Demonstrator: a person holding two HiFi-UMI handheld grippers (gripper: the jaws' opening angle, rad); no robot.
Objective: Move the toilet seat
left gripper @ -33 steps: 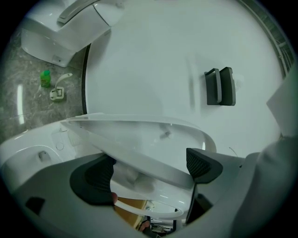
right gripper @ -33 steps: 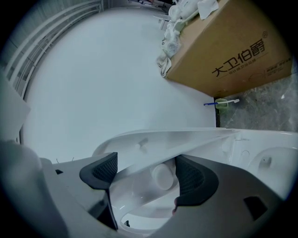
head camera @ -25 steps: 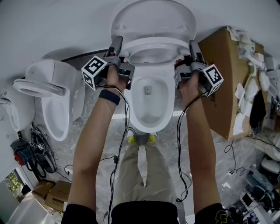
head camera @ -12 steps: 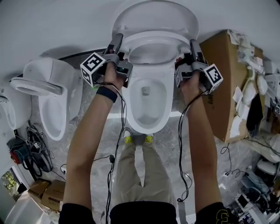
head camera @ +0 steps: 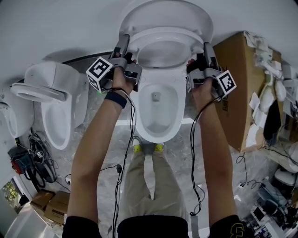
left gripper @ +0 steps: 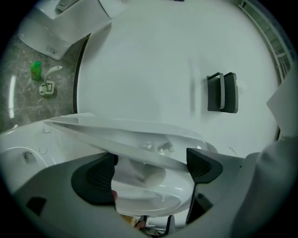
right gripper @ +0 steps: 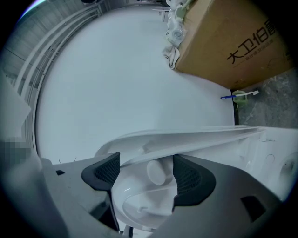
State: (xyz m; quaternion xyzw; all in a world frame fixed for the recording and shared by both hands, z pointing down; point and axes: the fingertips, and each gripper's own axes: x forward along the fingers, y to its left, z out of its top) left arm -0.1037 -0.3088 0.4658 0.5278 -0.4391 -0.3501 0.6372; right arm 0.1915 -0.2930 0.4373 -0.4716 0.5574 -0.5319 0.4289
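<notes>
A white toilet stands in the middle of the head view, with its lid (head camera: 165, 13) upright against the wall. The seat ring (head camera: 163, 33) is tilted partway up off the bowl (head camera: 143, 116). My left gripper (head camera: 125, 42) is at the ring's left side, and in the left gripper view the seat (left gripper: 130, 139) lies across its wide-apart jaws (left gripper: 149, 169). On the ring's right side is my right gripper (head camera: 206, 46). Its jaws (right gripper: 144, 174) have just been closing slightly. The seat's (right gripper: 186, 139) underside and a round bumper (right gripper: 156, 172) show between the pads, which do not press on it.
A second white toilet (head camera: 51, 107) stands to the left, and a tall cardboard box (head camera: 242, 88) is close on the right. Cables and gear (head camera: 35, 158) lie on the floor at lower left. A black holder (left gripper: 222, 92) hangs on the wall.
The seat ring has tipped a little further up toward the lid. Both grippers stayed at its sides and shifted only slightly toward the wall.
</notes>
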